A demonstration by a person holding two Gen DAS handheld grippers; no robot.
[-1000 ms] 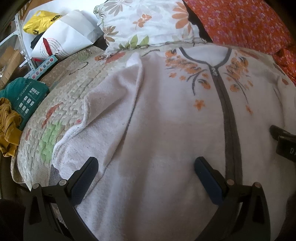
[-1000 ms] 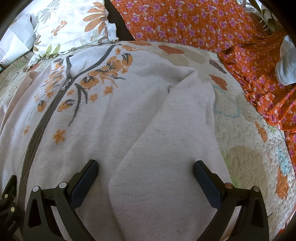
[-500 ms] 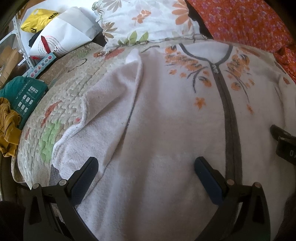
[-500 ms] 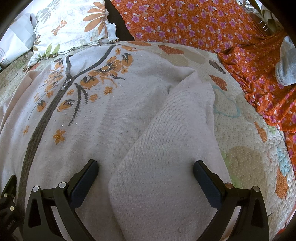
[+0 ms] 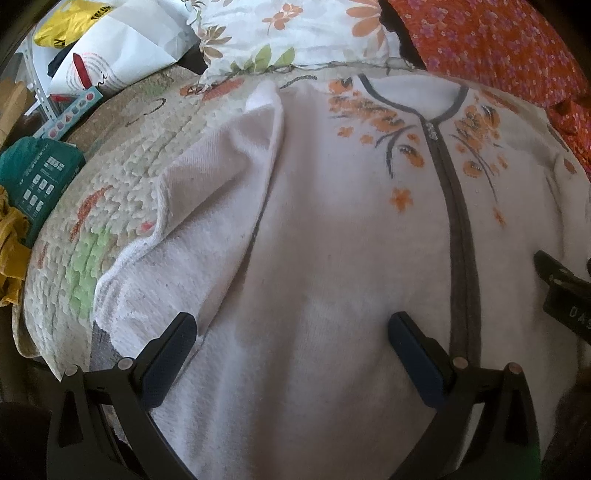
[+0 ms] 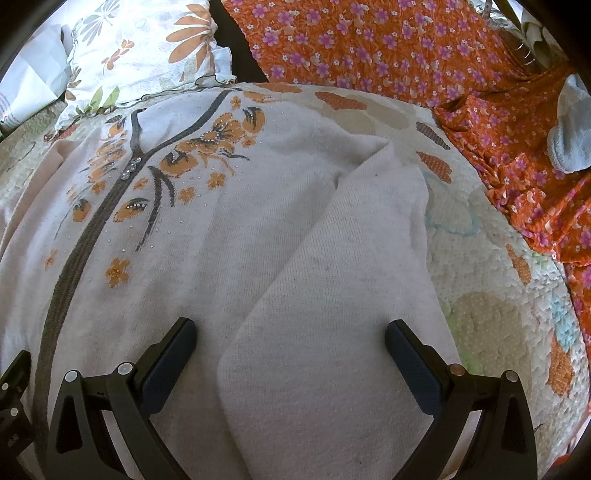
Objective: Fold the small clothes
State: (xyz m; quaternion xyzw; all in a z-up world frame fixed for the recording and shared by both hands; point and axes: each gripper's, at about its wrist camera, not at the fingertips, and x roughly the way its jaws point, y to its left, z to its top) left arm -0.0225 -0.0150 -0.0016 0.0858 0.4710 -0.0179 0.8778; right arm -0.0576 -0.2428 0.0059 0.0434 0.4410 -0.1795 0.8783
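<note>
- A white knit cardigan (image 5: pixel 332 240) lies face up on a quilted bedspread (image 5: pixel 110 177), spread across most of both views; its neckline points away from the cameras.
- A grey zipper band (image 5: pixel 460 236) runs down the middle of the front, with orange flowers (image 6: pixel 218 136) and dark stems on both sides of it near the collar.
- The sleeve on the left (image 5: pixel 207 206) is laid in along the body, its edge lying on the quilt beside the side seam.
- The sleeve on the right (image 6: pixel 354 266) is folded over the front, its cuff end lying flat and near the camera.
- The left claw (image 5: pixel 291 354) is spread wide above the lower front of the cardigan, holding nothing; one finger (image 5: pixel 170 354) is over the sleeve's edge, the other beside the zipper band.
- The right claw (image 6: pixel 290 358) is also spread wide and holds nothing; the folded sleeve's end lies between its fingers.
- At the right edge of the left wrist view, part of the right claw's black body shows over the cardigan.
- Beyond the collar lies a white flowered pillow (image 5: pixel 295 33), and beside it an orange flowered cloth (image 6: pixel 406 48).
- On the left side, off the quilt, sit a teal box (image 5: pixel 40 173), a yellow garment (image 5: pixel 11 251) and a white paper bag (image 5: pixel 122 55).
</note>
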